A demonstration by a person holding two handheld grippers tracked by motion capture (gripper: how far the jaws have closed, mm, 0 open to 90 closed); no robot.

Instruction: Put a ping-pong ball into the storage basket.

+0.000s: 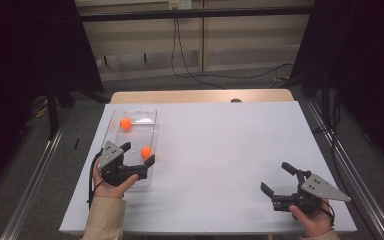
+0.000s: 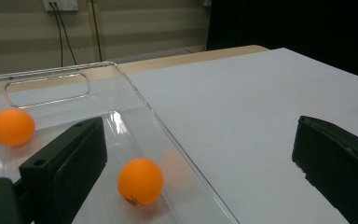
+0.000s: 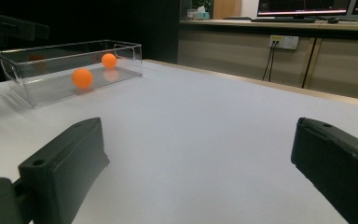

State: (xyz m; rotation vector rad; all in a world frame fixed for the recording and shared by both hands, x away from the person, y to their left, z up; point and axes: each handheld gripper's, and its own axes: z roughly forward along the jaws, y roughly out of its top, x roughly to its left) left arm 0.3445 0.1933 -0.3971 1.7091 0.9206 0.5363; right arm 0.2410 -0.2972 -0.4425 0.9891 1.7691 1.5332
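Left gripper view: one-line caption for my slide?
Open left gripper straddles the clear bin's right wall beside two orange balls.

Left gripper [image 1: 139, 153]: held low at the near left, its black fingers [image 2: 65, 163] spread wide apart and gripping nothing, pointing up and to the right.
Left hand [image 1: 111, 186]: wrapped around the gripper's body from below, a beige sleeve [image 1: 105, 217] covering the forearm.
Right gripper [image 1: 277, 178]: held low at the near right, its fingers [image 3: 60, 163] wide apart with nothing between them, pointing left.
Right hand [image 1: 312, 220]: gripped the handle from beneath, the wrist at the bottom edge.
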